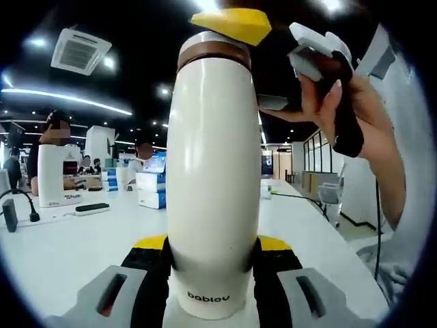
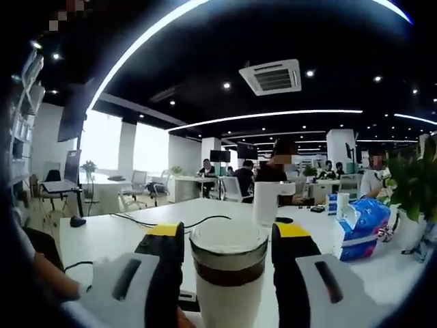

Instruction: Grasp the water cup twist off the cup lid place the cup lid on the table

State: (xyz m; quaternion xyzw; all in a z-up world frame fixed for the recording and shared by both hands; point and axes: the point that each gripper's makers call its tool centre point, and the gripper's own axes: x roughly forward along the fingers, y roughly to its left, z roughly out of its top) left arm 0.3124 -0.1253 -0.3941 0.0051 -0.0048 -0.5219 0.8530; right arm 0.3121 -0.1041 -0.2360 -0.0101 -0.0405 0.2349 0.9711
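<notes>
Cup (image 1: 213, 184) is held: the left gripper (image 1: 213, 256) has its jaws clamped on the lower body, cup upright and lifted in front of the camera, white table (image 1: 61, 246) behind and below it. So the grasp step looks done.

In the left gripper view the right gripper (image 1: 232, 24) is at the top of the cup, with a yellow-tipped jaw over the lid (image 1: 215, 51) and a hand (image 1: 341, 102) holding the tool. In the right gripper view its two jaws sit either side of the lid's brown band, close on it; I can't tell whether they actually pinch it or just bracket it.

Lid is on and looks fully seated, with no gap visible between band and body. My read: twist-off is either not started or just starting. Left to do: unscrew, lift off, set the lid on the table.

Counts:
- cups: 1
- lids: 1
- grippers: 2
- tables: the near one, more desks behind
- tissue pack (image 2: 358, 229): 1, blue and white, on the table to the right
- white cylinder (image 2: 270, 201): 1, further back on the table
- plant (image 2: 413, 184): 1, far right
- people in the background: several, too small to count exactly
</notes>
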